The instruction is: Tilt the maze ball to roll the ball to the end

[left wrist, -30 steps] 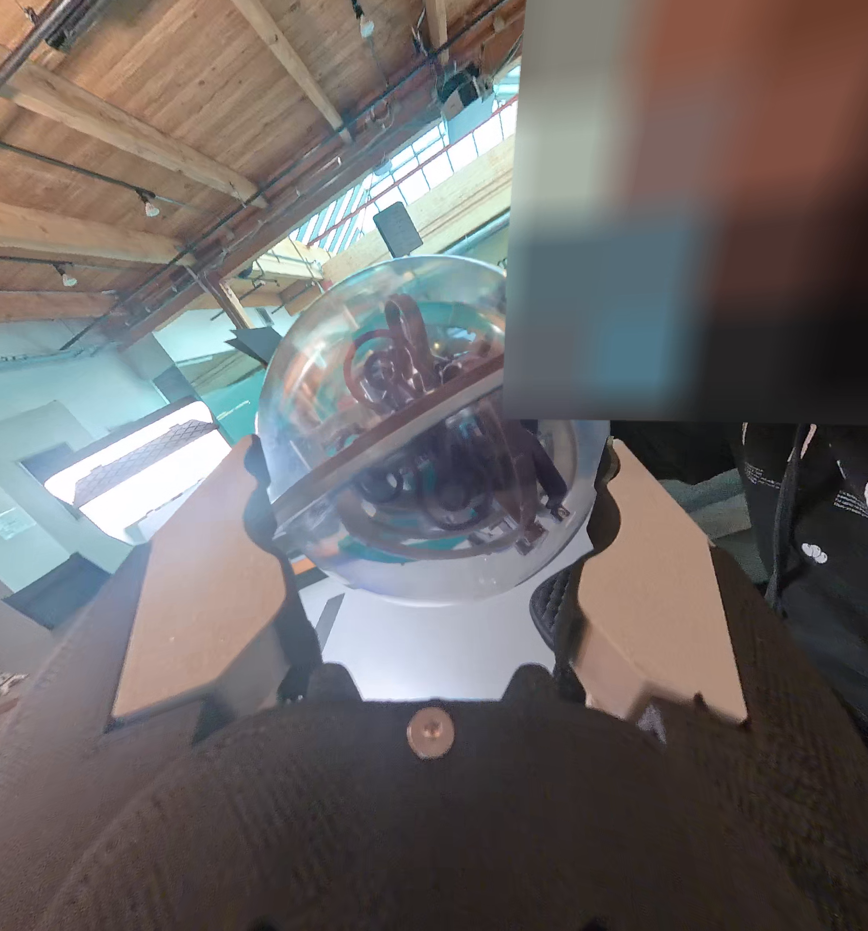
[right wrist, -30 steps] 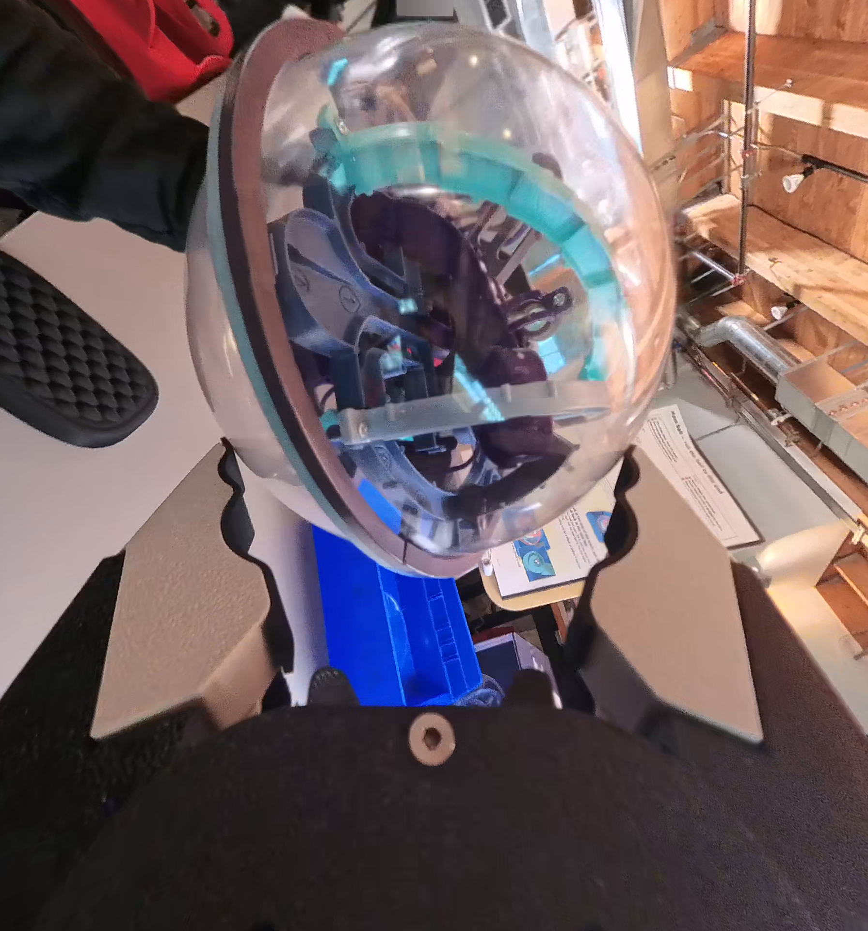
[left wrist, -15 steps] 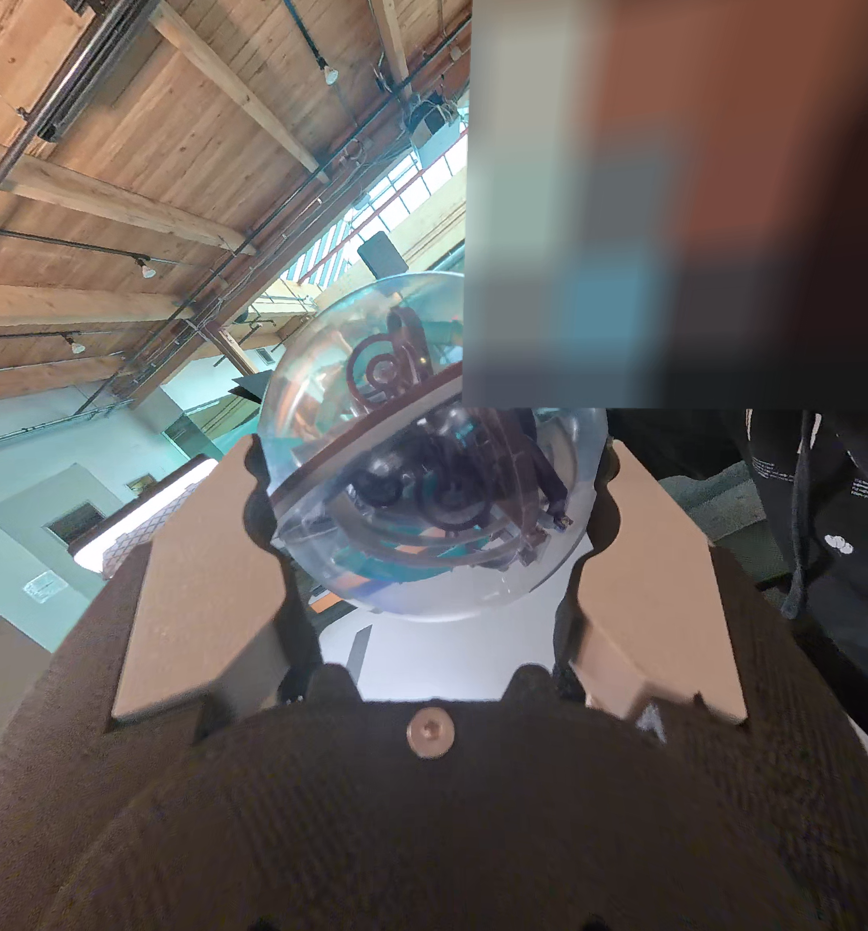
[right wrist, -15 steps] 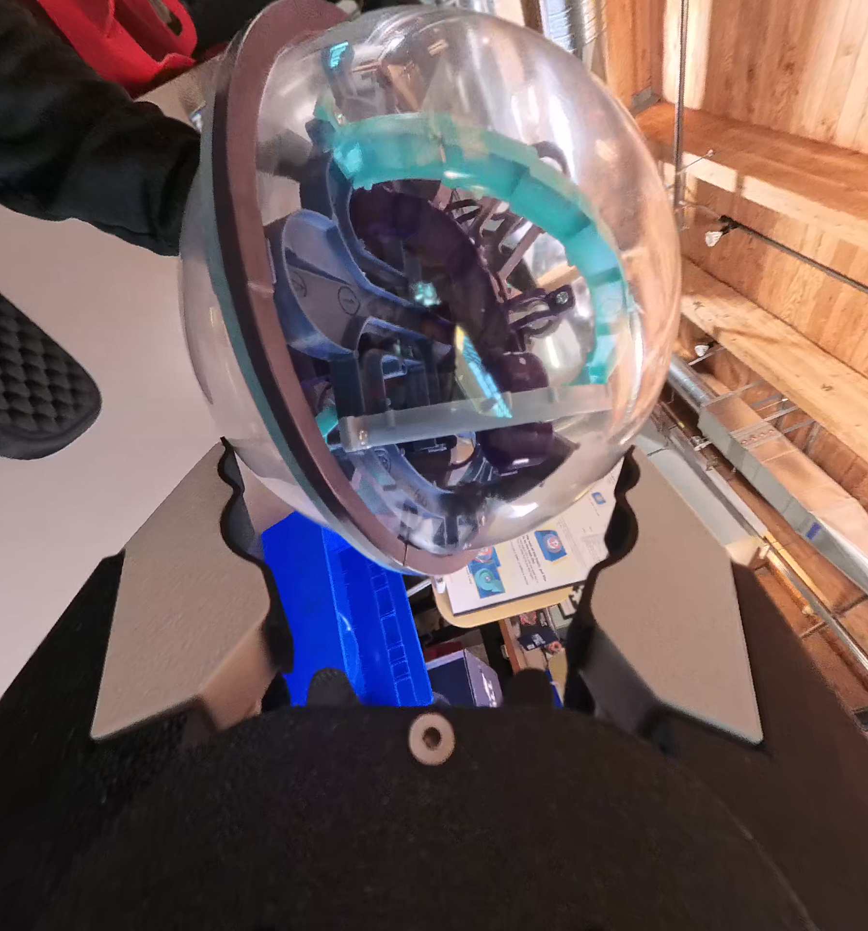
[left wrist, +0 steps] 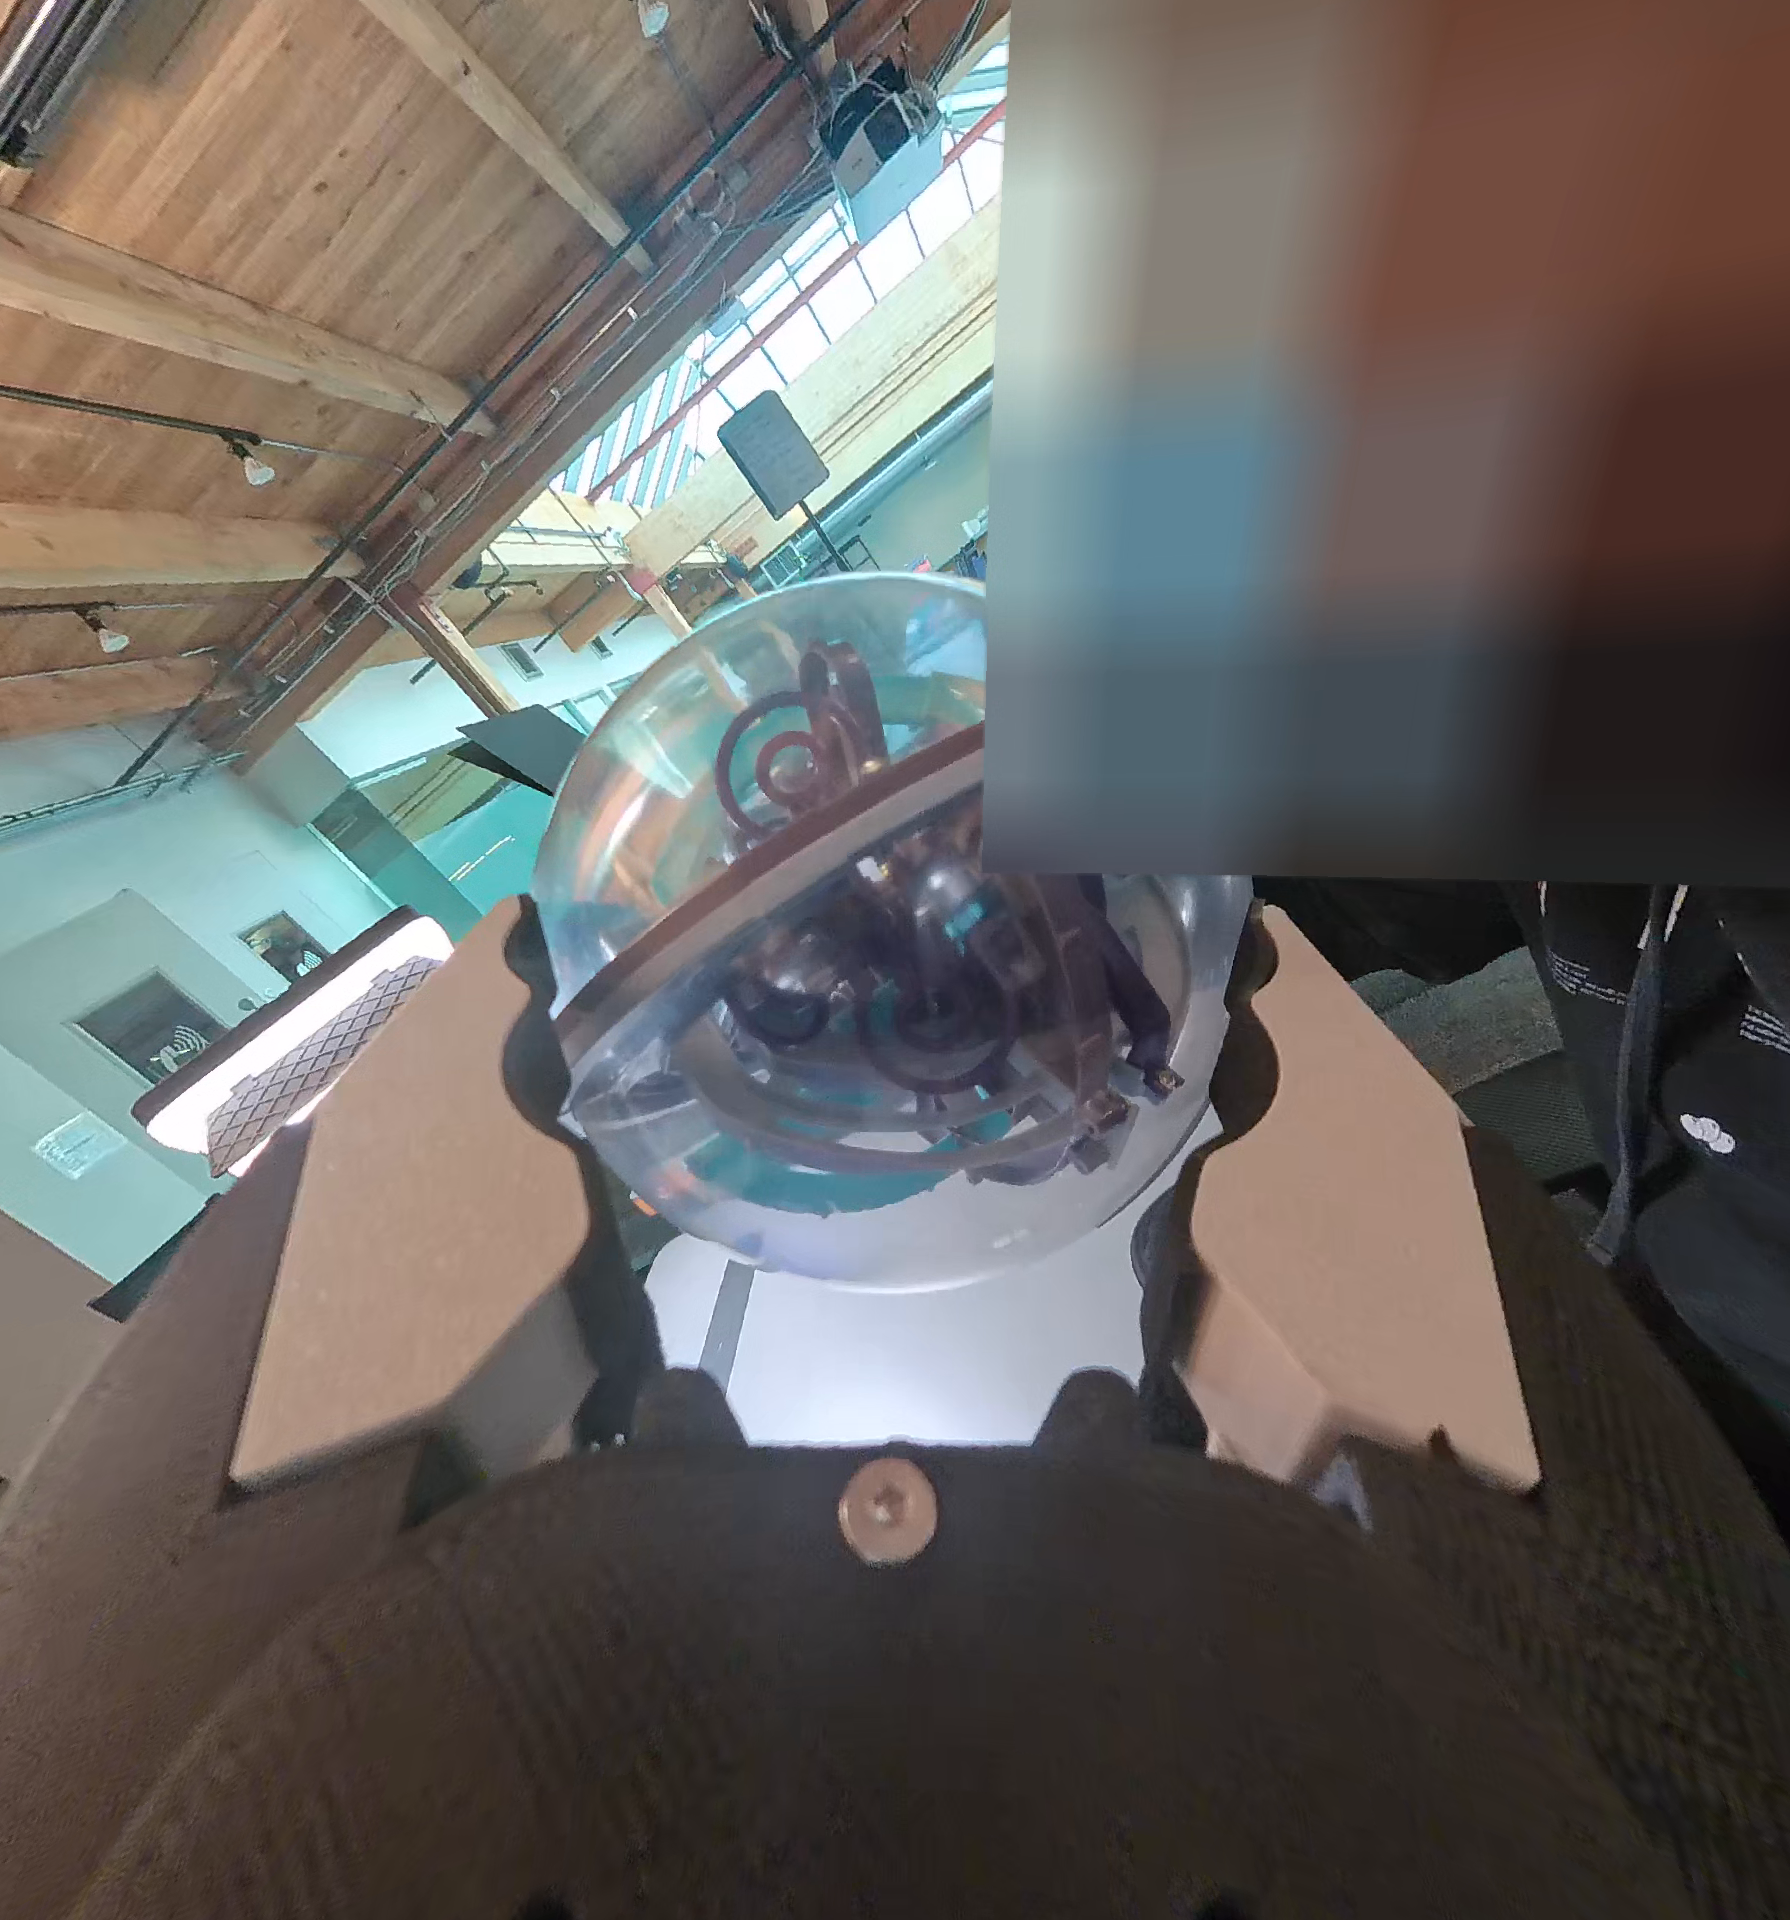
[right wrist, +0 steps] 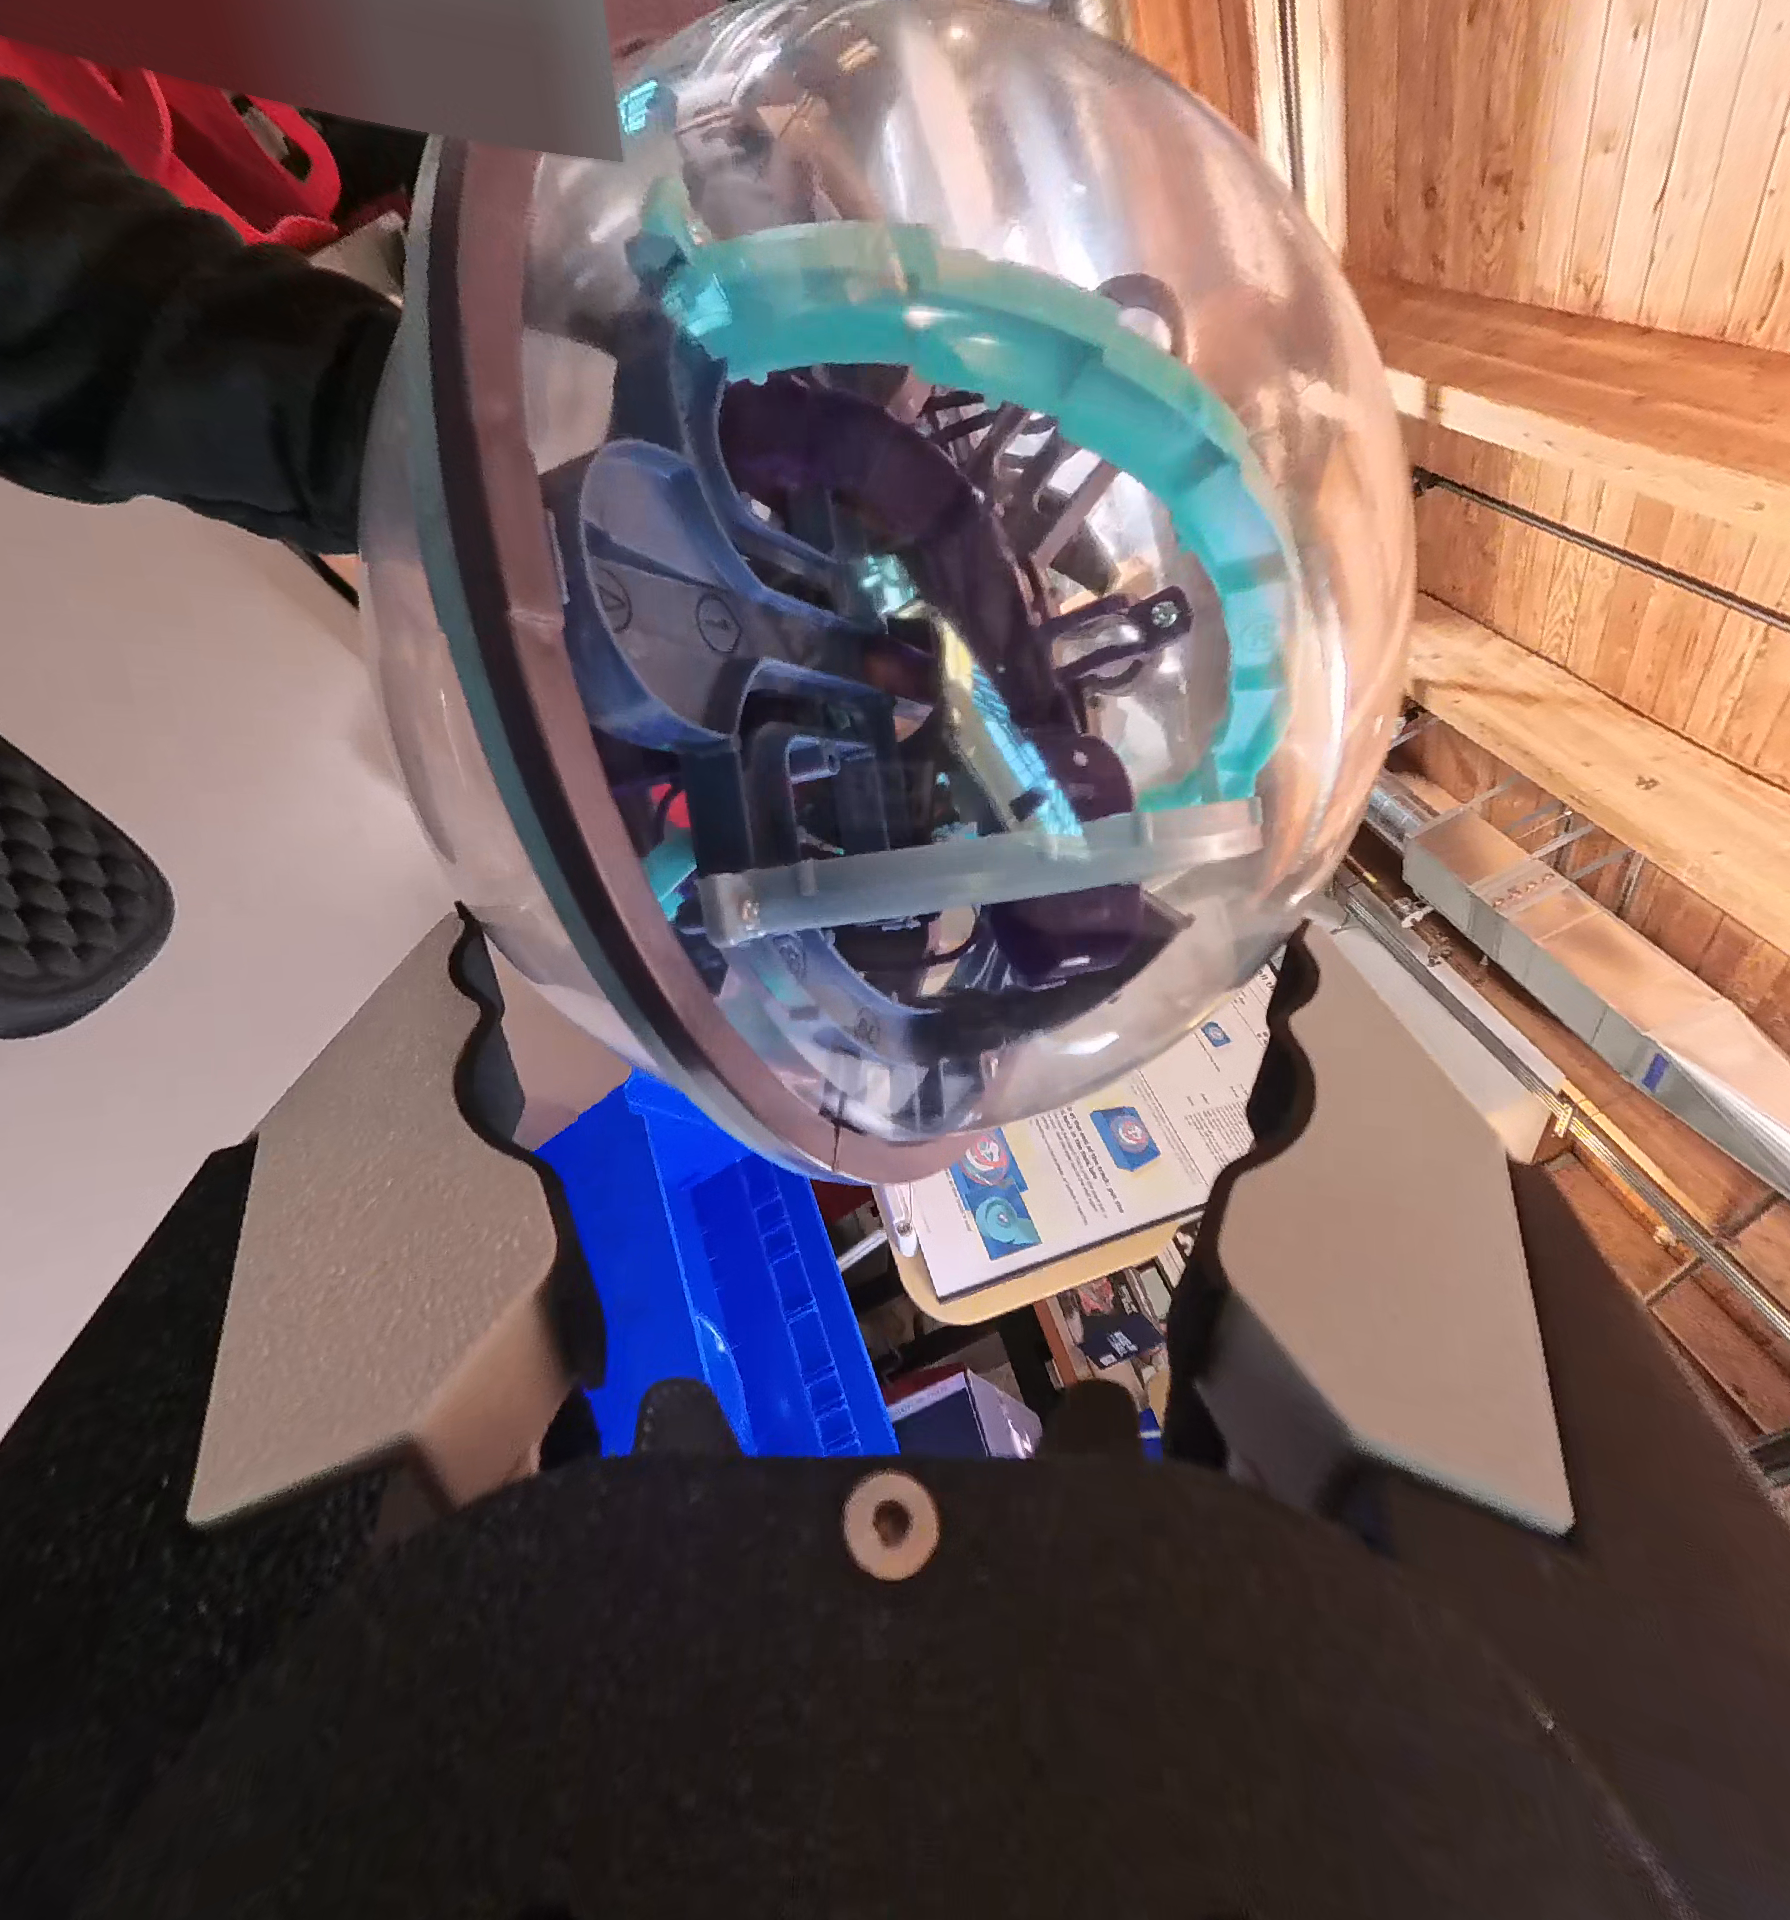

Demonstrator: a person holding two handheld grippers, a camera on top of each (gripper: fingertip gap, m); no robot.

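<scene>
Clear plastic forms the shell of the maze ball point(left wrist: 870, 1039), a two-part sphere joined at a dark equator band, held up off the white table point(left wrist: 922, 1371) by both tongs at once. Inside it are teal, purple, blue and dark red tracks; the small rolling ball itself cannot be made out in either view.

The left gripper point(left wrist: 886, 997) has its jaws set wide with the globe between them, both tan fingers point(left wrist: 434, 1143) against the shell's sides. The right gripper point(right wrist: 875, 1018) grips the same globe from another side — grey fingers point(right wrist: 1390, 1195) spread wide, the wavy pad edges meeting the lower curve of the shell. In the right wrist view the equator band runs steeply tilted, and a black sleeve point(right wrist: 143, 343) lies just beside the globe's far half.

Writing: a printed sheet point(right wrist: 1109, 1174) with small coloured pictures lies beyond the globe, its text too small to read; the dark garment point(left wrist: 1722, 1039) at right carries white print, also illegible.

Containers: a blue bin point(right wrist: 745, 1278) stands below the globe — its contents are not visible.
</scene>
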